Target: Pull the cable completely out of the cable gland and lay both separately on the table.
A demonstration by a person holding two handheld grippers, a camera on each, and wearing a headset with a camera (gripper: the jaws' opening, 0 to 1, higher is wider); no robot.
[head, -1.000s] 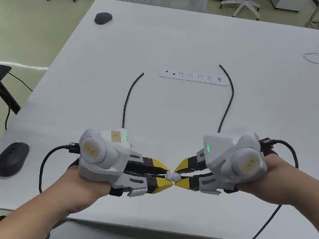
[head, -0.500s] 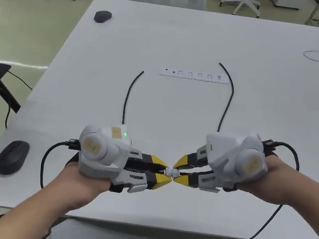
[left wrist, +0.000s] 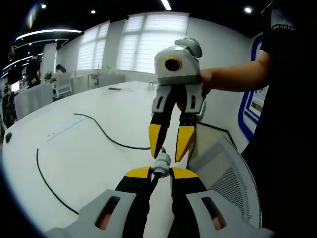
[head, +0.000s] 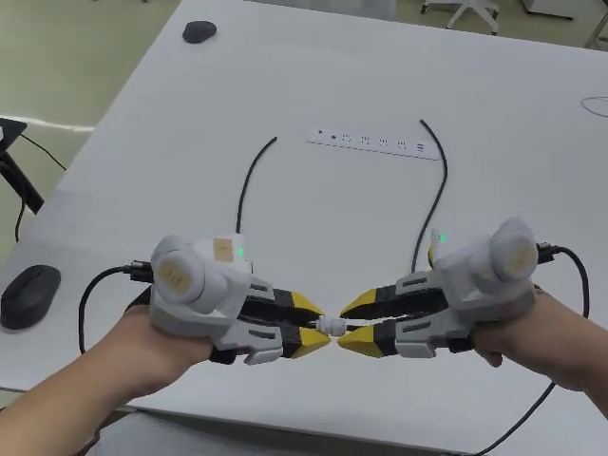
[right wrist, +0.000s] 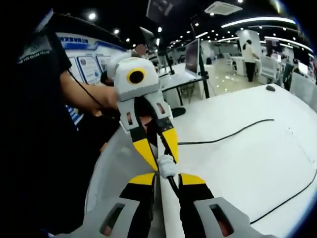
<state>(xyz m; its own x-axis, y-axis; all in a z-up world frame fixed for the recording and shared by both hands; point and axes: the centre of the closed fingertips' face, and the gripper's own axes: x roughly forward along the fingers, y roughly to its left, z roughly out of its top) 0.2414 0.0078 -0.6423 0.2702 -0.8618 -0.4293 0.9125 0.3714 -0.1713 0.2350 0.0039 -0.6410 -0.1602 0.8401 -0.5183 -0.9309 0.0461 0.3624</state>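
A small white cable gland (head: 332, 327) hangs above the table's near edge, between the tips of both grippers. My left gripper (head: 321, 334) is shut on the gland (right wrist: 167, 166). My right gripper (head: 344, 329) faces it tip to tip, shut on the thin black cable (right wrist: 173, 187) just beside the gland. In the left gripper view the gland (left wrist: 161, 162) sits at my own yellow tips (left wrist: 161, 172), with the right gripper (left wrist: 170, 148) above it. Black cable stretches (head: 249, 180) (head: 432, 199) lie on the white table (head: 313, 76), running in behind each gripper.
A white power strip (head: 375, 142) lies across the middle of the table. A dark mouse (head: 198, 31) sits at the far left corner and another mouse (head: 28, 294) at the near left edge. Office chairs stand beyond the far edge.
The right gripper has rolled in the hand and shifted a little to the right. The left gripper and the gland stay about where they were.
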